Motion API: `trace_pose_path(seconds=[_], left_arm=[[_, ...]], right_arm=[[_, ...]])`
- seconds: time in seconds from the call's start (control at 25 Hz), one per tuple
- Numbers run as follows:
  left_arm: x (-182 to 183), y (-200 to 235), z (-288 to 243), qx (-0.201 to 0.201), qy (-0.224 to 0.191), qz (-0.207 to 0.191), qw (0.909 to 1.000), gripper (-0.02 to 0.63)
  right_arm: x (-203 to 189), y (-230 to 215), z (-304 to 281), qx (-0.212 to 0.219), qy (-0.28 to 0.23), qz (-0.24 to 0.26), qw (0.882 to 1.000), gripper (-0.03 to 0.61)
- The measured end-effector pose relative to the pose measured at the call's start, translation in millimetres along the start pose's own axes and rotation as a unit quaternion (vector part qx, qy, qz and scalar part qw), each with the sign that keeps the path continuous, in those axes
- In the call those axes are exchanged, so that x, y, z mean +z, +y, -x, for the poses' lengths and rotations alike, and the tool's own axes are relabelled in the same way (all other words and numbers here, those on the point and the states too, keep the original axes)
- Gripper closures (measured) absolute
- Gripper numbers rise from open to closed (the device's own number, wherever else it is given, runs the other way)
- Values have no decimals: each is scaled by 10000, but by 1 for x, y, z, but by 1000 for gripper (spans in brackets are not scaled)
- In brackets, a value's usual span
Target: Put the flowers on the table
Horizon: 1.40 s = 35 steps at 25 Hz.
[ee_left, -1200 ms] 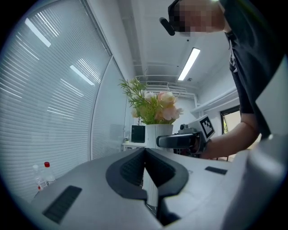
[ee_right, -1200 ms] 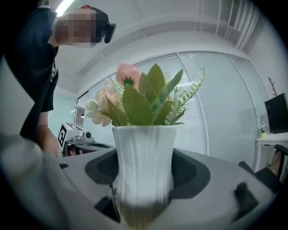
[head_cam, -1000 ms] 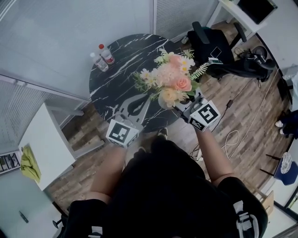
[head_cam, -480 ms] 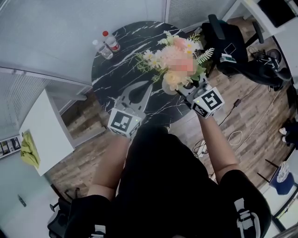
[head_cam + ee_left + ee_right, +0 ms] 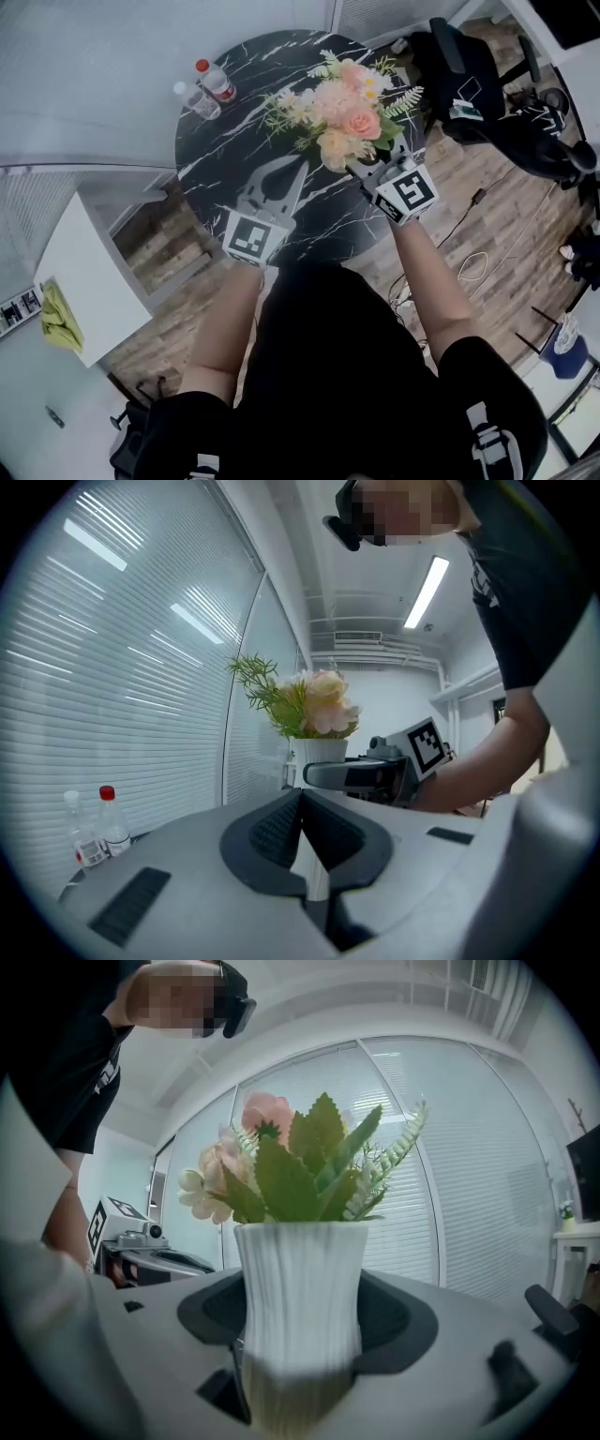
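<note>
Two grippers. Right gripper: jaws grasping white vase of flowers, upright, over bench far right edge. Left gripper: jaws clenched, empty, over near edge. Two bottles at far left edge.

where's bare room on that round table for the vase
The table is bare in its middle, between the two bottles at its far-left rim and the left gripper over its near edge. The far rim between the bottles and the vase of flowers looks bare too. The right side is hidden under that vase and the right gripper, so unclear.
</note>
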<state>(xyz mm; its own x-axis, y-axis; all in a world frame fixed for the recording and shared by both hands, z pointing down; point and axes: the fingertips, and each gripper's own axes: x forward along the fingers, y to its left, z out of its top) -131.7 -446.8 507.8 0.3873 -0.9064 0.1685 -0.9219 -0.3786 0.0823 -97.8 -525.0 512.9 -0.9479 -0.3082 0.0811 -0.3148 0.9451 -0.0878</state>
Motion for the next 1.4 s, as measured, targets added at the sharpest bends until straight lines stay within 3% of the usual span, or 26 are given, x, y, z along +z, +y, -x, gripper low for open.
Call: trace_pose_path(seconds=[0.68,1.04,1.4], left_arm=[[-76,97,-41,169,92,310,9993,601],[-99,109,-52,131,134,372,9991,601],[-111,104,-54,73,148,426,9990,601]], right_arm=[[-76,-35,-91,-275,-48,-136,9995,242],[-108,-44,-109,-491,-16,209,9986,242],[-116,-47,-105,-647,-133,123,9977,241]])
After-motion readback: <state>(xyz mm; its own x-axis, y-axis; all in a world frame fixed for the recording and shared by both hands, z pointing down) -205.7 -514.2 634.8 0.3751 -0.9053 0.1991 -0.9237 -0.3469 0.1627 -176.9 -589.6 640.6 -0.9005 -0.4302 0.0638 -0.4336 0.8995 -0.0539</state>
